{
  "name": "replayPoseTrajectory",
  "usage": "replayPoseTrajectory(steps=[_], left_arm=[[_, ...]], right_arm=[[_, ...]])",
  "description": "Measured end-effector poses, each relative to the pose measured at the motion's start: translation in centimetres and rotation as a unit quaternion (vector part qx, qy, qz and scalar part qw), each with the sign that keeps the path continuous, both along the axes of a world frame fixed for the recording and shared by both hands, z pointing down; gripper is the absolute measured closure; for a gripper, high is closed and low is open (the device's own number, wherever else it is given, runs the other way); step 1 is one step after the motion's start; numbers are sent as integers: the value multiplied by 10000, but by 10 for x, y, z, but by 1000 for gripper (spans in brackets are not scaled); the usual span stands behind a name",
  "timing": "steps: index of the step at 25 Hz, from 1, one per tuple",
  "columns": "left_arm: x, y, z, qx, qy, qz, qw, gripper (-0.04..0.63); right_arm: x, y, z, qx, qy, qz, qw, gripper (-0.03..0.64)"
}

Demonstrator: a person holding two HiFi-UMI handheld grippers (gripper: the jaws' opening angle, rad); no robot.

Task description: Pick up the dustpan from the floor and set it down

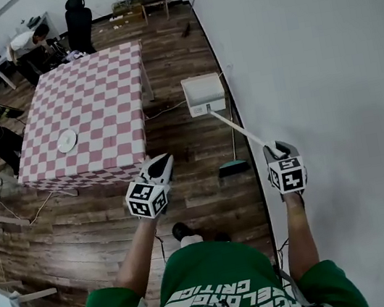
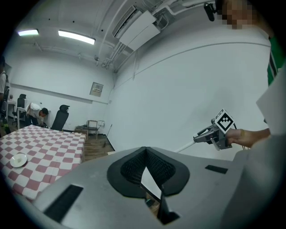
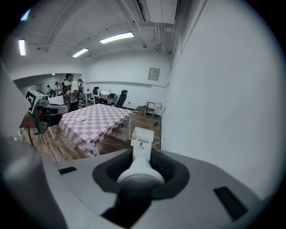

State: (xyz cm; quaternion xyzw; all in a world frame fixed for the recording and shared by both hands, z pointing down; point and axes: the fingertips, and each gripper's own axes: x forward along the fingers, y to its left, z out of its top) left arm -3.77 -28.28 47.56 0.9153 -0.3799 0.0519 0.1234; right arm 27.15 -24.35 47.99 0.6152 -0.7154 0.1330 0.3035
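"Head view: where is the dustpan seen?"

"Held clear of the floor beside the wall, its long handle clamped in the right gripper. The left gripper is kept closed on nothing, near the checked table corner."

White plate lies on the checkered table; black office chair beyond.

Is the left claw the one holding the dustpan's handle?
No, the dustpan's handle runs into the right claw, while the left claw holds nothing.
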Motion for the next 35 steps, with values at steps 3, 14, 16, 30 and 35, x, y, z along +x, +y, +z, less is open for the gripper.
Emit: replayPoseTrajectory(steps=[3,14,16,30,35], left_arm=[[2,1,1,2,8,44,10000,592],[6,0,2,38,-138,-19,9999,592],[8,2,-1,23,-37,8,10000,592],[10,11,4,-12,-71,-48,10000,592],[16,35,-4,12,-93,-53,9999,592]], right_arm=[[4,-2,-3,69,11,21,10000,502],[13,-5,-10,184,12,83,9998,500],[14,-4,-10,173,8,93,9998,500],[14,3,13,-19,30,-15,10000,500],[18,26,13,-84,6,-49,10000,500]])
